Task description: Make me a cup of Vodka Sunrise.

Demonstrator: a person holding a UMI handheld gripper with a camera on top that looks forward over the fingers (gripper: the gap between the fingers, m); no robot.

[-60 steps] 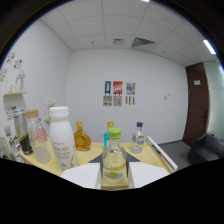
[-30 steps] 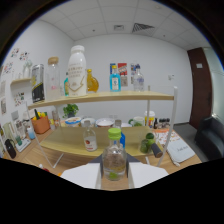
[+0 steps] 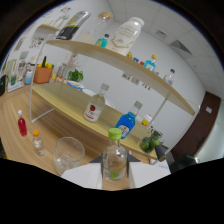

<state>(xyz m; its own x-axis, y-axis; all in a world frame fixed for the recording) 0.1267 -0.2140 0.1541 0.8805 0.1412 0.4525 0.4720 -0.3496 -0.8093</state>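
Claw (image 3: 115, 176): clamped on a small clear bottle, white fingers (image 3: 82, 176) pressed against either side of its base.
Held bottle (image 3: 115, 159): clear, green cap on top, greenish at the bottom, upright between the fingers — whole view tilted against the room.
Glass (image 3: 68, 154): clear tumbler, standing on the wooden table just beside the bottle, near the finger on that side; contents cannot be told.
Tiny bottle (image 3: 37, 142): clear, yellow-orange cap, on the table just past the glass.
Red bottle (image 3: 22, 124): small, red body with a red cap, a little beyond the tiny one, near a thin white post of the shelf frame.
Table (image 3: 55, 130): light wood, bare between the small bottles and the shelf.
Lower shelf (image 3: 70, 102): wooden board beyond the table — carrying a clear bottle with a red round label (image 3: 94, 105), then a blue bottle (image 3: 126, 123) with a pale cap, then a green leafy clump (image 3: 149, 142) at the far end.
Potted items: an orange pot (image 3: 43, 74) and a small green plant (image 3: 75, 75) at the other end of the shelves.
Upper shelf (image 3: 117, 59): holding a big white bottle (image 3: 126, 35), a dark-labelled bottle (image 3: 70, 26), several small blue-capped bottles.
Background: white wall, a dark door (image 3: 197, 127) beyond the shelf end.
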